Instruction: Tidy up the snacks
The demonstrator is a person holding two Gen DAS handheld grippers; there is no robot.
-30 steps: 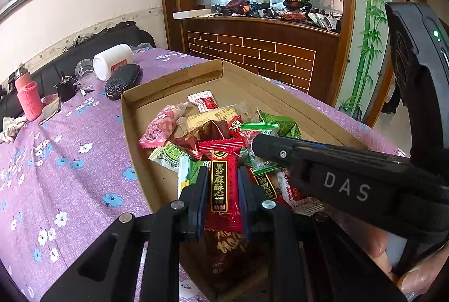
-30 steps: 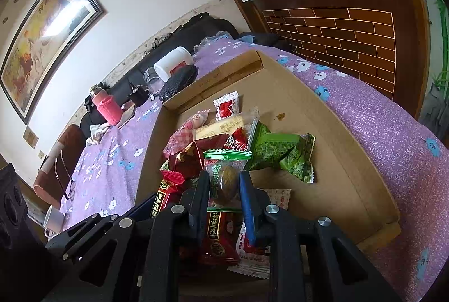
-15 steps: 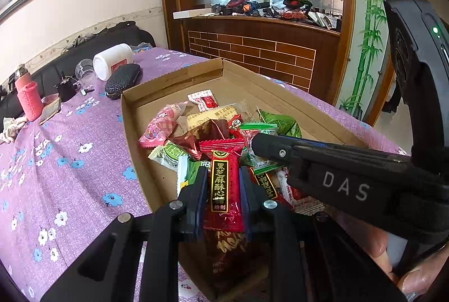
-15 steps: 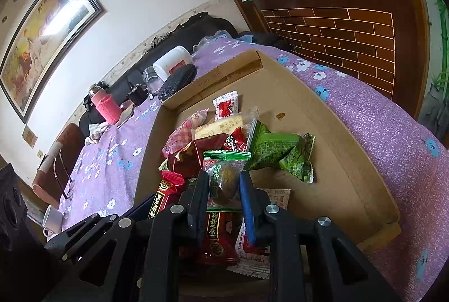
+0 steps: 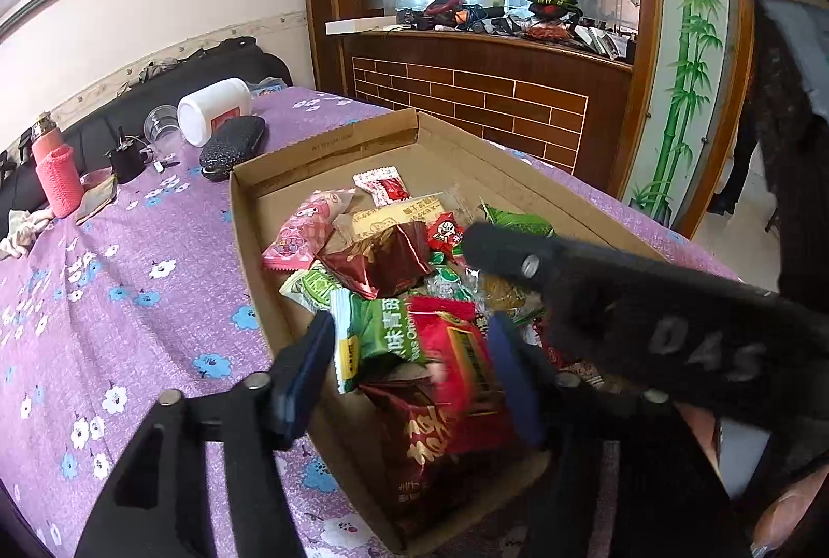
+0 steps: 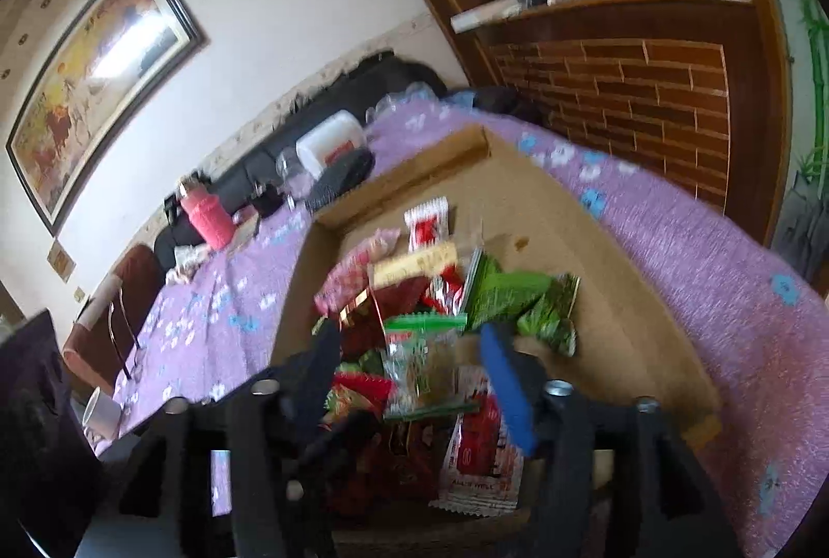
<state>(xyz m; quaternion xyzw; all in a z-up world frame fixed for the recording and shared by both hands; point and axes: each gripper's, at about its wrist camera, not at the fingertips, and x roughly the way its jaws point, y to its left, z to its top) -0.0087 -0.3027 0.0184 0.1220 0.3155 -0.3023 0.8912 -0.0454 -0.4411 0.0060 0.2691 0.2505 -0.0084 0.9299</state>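
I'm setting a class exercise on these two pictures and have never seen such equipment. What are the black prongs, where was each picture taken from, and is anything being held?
A person holds a hand-held gripper in each hand; a camera on each looks along its two fingers. One view is from the left hand-held gripper, the other from the right hand-held gripper. Both are open, holding nothing, above a cardboard box of wrapped snacks such as a red packet and a clear packet. The box sits on a purple flowered tablecloth.

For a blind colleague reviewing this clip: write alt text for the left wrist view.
The left gripper is open over a cardboard box of mixed snack packets, a red packet loose between its fingers. The right gripper's black arm crosses the box from the right, on a purple floral tablecloth.
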